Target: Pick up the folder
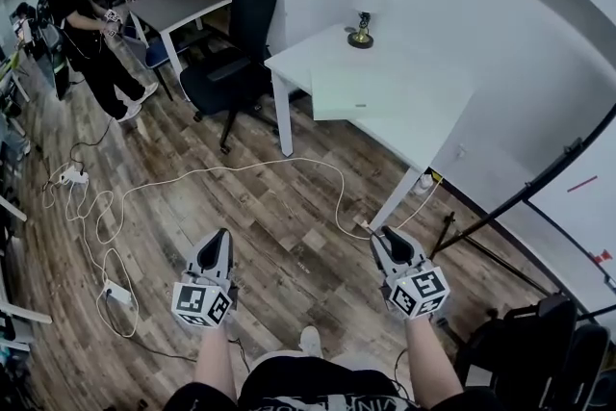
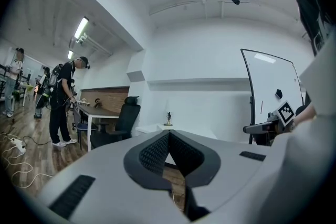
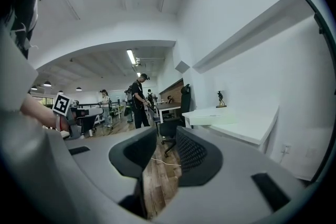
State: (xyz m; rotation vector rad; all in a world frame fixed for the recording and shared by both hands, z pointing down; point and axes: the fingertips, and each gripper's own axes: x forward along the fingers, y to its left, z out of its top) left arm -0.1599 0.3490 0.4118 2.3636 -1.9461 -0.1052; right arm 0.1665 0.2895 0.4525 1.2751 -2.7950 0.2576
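The folder (image 1: 371,93) is a pale green flat sheet lying on the white table (image 1: 423,125) ahead, near the table's front edge. In the right gripper view the folder (image 3: 227,120) shows as a pale slab on the table top at right. Both grippers are held low over the wooden floor, well short of the table. My left gripper (image 1: 219,238) (image 2: 169,135) has its jaw tips touching, with nothing in them. On my right gripper (image 1: 388,236) (image 3: 167,136) the jaws stand a little apart, and only floor shows between them.
A small dark figurine (image 1: 361,36) stands at the table's far side. A black office chair (image 1: 236,63) sits left of the table. White cables (image 1: 192,178) trail over the floor. A black stand (image 1: 520,197) leans at right. A person (image 1: 91,24) stands at back left.
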